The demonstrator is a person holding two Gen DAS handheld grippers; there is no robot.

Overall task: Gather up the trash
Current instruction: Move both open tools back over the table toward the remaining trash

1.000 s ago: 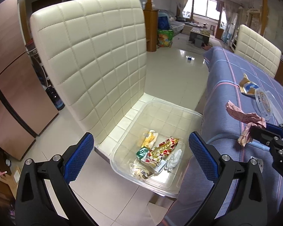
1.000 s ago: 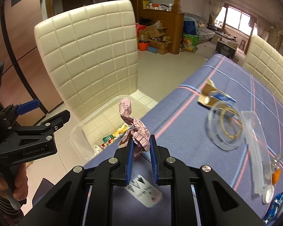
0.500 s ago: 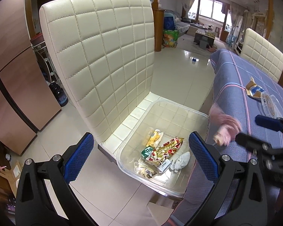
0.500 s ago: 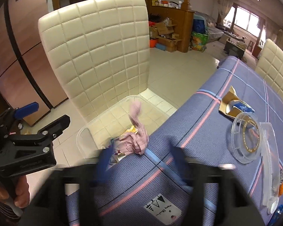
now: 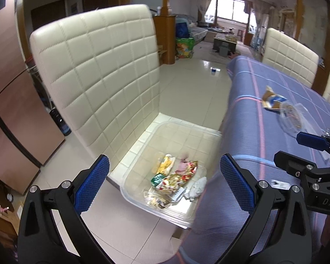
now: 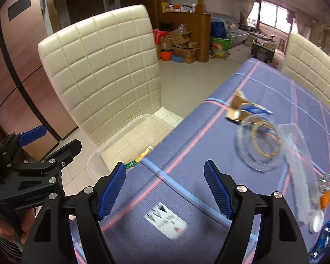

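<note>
The left wrist view looks down into the clear bin [image 5: 187, 136] on the cream chair [image 5: 103, 83], pressed against the table [image 5: 248, 136] edge. Inside lie wrappers [image 5: 173, 176], a white tissue [image 5: 197, 187] and a blurred pink scrap [image 5: 181, 166] among them. The right wrist view shows only the bin's [image 6: 112, 149] far corner and a bit of yellow and green wrapper [image 6: 140, 156] past the cloth edge; the rest of the contents is hidden by the table [image 6: 209, 143].

The right view shows more of the tabletop: a torn brown-and-blue packet [image 6: 244, 110], a clear round lid [image 6: 259, 145], a long clear plastic piece [image 6: 303, 171] ending near an orange bit, a blue wrapper [image 6: 325, 237] cut off at the frame corner, and a printed label [image 6: 165, 220] on the cloth. The left view catches only the packet [image 5: 272, 101] and lid [image 5: 290, 118], both smeared.

The left gripper [image 5: 165, 182] hangs over the bin's near rim, jaws wide apart and empty. The right gripper [image 6: 165, 189] sits over the table's near edge, jaws also spread with nothing between them. Each gripper appears in the other's view, and a hand [image 6: 13, 231] grips the left handle. Bare tile floor [image 5: 193, 83] lies open beyond the chair.
</note>
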